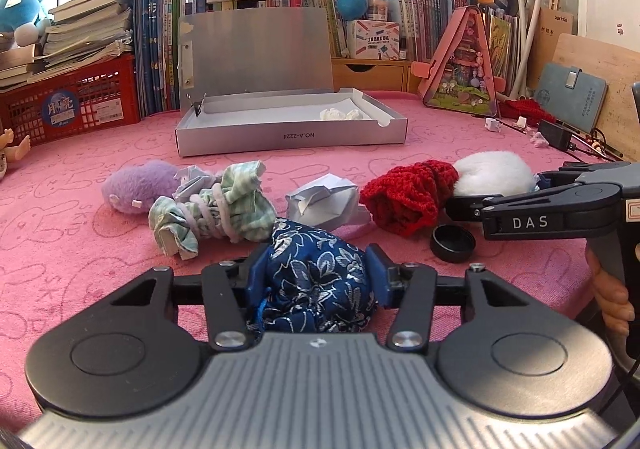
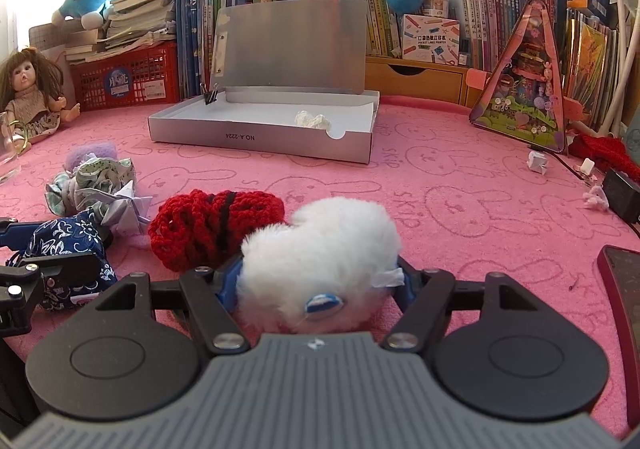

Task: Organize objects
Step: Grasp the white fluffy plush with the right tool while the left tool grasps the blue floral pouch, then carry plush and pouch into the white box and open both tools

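My left gripper is shut on a blue brocade pouch, low over the pink cloth; the pouch also shows in the right wrist view. My right gripper is shut on a white fluffy toy, which also shows in the left wrist view. An open silver box holding crumpled white paper stands behind; it also shows in the right wrist view. On the cloth lie a red knitted piece, a folded paper, a green checked bundle and a purple plush.
A black cap lies by the right gripper. Books, red crates and plush toys line the back. A doll sits at the left, a pink triangular case at the right, a black adapter beside it.
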### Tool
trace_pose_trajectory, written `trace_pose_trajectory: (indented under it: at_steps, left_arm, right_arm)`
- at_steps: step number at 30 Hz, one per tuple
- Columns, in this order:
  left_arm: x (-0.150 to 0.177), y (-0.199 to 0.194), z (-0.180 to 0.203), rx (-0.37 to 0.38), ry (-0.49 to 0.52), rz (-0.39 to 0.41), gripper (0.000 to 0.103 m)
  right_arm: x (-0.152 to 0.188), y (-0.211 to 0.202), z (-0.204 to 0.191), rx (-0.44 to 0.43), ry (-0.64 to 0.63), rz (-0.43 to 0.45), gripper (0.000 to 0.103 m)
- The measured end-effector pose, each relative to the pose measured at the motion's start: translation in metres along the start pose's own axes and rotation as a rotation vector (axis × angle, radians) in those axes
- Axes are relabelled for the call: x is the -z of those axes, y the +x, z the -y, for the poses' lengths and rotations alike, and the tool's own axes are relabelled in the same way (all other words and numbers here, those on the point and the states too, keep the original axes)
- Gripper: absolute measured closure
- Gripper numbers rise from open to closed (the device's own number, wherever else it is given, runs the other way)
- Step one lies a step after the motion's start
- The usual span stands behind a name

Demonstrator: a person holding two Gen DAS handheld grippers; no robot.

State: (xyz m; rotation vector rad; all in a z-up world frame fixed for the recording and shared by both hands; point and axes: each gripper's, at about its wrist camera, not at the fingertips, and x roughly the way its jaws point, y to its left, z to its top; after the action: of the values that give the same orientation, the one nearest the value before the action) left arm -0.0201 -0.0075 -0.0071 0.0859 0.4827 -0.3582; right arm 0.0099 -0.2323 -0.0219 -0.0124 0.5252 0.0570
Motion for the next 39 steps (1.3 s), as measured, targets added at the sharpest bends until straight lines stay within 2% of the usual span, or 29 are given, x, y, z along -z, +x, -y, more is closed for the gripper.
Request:
trace_pose_trajectory:
  at_steps: [10, 15, 30, 39]
  left_arm:
    - [-0.014, -0.014, -0.002, 0.009, -0.033, 0.054, 0.049]
    - [-0.027, -0.015, -0.006, 0.015, -0.067, 0.054, 0.049]
    - [-0.092, 0.025, -0.054, -0.073, -0.199, 0.027, 0.049]
    - [-0.125, 0.050, -0.075, -0.098, -0.241, 0.046, 0.049]
  right_arm:
    - [-0.012, -0.008, 0.008, 0.017, 0.034, 0.041, 0.031]
    - [-0.017, -0.007, 0.011, 0.013, 0.046, 0.043, 0.031]
    - [-0.066, 0.015, 0.036, -0.001, 0.170, 0.026, 0.031]
    - [-0.095, 0.043, 0.058, -0.050, 0.291, -0.017, 0.031]
